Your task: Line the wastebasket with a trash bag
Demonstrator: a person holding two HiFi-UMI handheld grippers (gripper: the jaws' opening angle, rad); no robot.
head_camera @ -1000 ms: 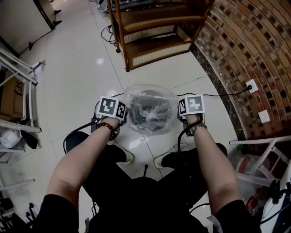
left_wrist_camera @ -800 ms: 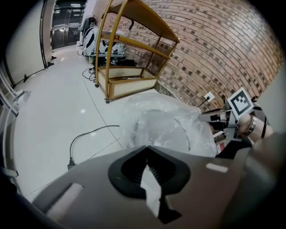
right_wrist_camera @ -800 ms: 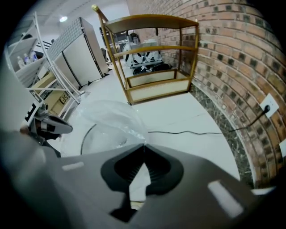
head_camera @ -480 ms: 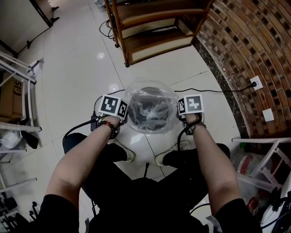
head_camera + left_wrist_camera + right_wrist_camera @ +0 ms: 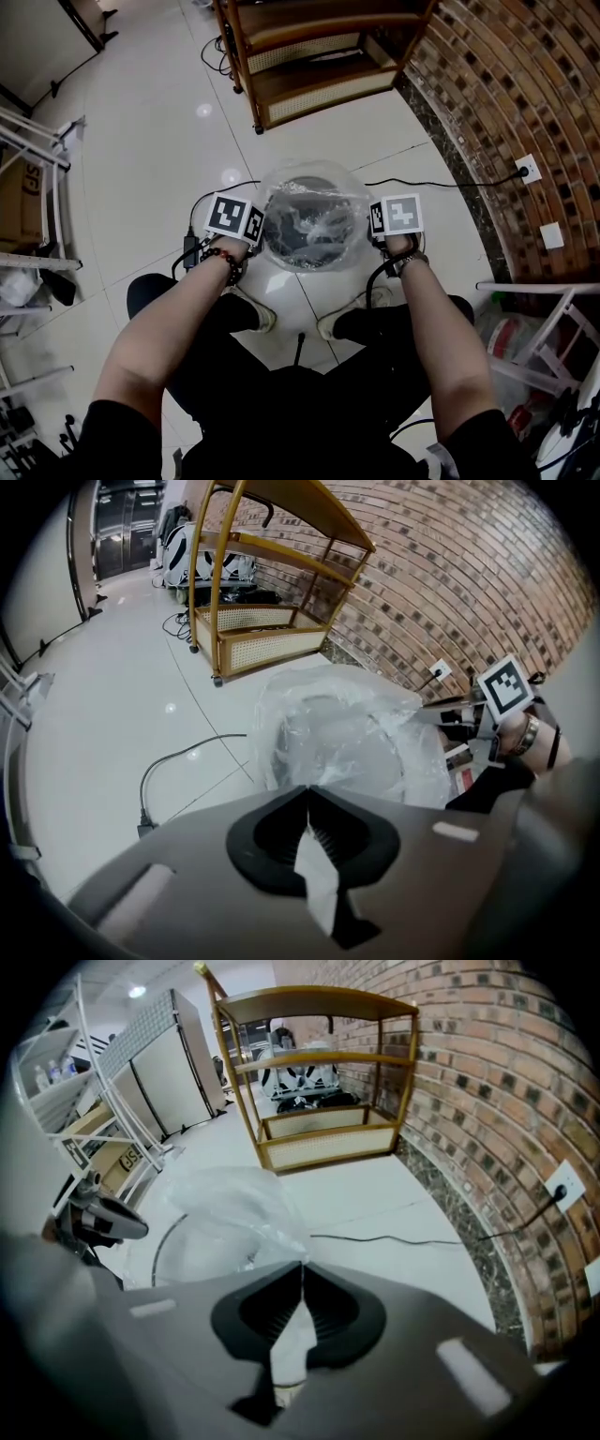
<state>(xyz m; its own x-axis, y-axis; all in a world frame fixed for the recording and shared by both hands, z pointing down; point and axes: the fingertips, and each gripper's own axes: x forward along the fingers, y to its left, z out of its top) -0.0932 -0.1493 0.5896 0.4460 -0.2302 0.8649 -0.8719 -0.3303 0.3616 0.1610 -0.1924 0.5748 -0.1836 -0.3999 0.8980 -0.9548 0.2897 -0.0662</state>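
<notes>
- Now both hand-held grippers pinch the mouth of a clear trash bag [image 5: 314,202], one on each side of the dark, round wastebasket [image 5: 281,251] standing on pale floor tiles just ahead of the person's feet.
- The left gripper [image 5: 307,794], at the wastebasket's left flank, has its jaws clamped together on a fold of thin film, with a pale strip of plastic running between them.
- The right gripper [image 5: 302,1269], at the opposite flank, is closed just as tightly on the bag's edge.
- The bag balloons over the wastebasket's top, its body crumpled inside; how far the hem reaches down the outside wall cannot be made out.
- The step in hand appears to be drawing the bag's mouth down over the rim.
- The next move likely calls for an even downward pull on both sides, taut but short of tearing, before either gripper lets go.
- A wooden shelf cart [image 5: 309,56] stands well beyond the wastebasket.
</notes>
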